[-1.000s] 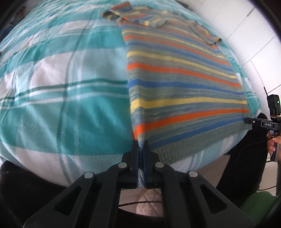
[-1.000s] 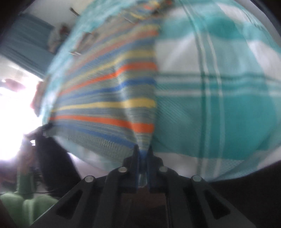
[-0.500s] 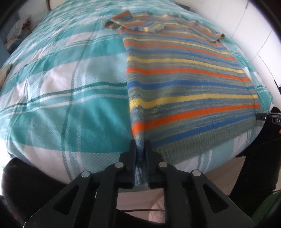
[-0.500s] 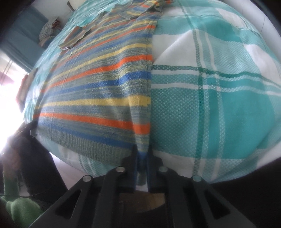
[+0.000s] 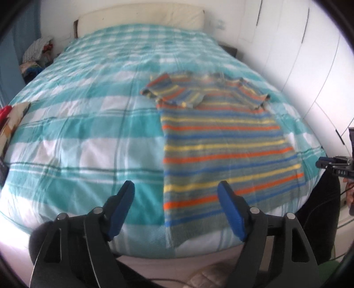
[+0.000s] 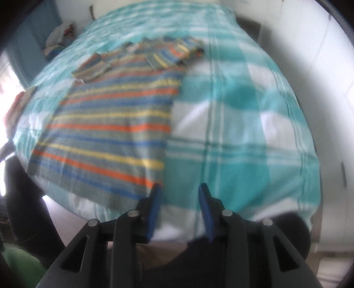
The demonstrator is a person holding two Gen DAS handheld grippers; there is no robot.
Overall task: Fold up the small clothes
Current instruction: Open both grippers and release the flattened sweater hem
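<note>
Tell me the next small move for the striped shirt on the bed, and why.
Probably reach the left gripper toward the folded-in sleeve of the striped knit shirt. Both grippers' jaws are opening with nothing between them, and the shirt lies flat on the teal checked bedcover, hem at the near edge.

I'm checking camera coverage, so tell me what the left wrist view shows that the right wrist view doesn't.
Only the left wrist view shows the padded headboard, the wardrobe doors and the other gripper's body at the right edge.

Only the right wrist view shows the right gripper from behind, its jaws opening over the bed's near edge with nothing between them.

Both share the striped shirt lying flat on the checked bedspread and the clothes pile beside the bed.
</note>
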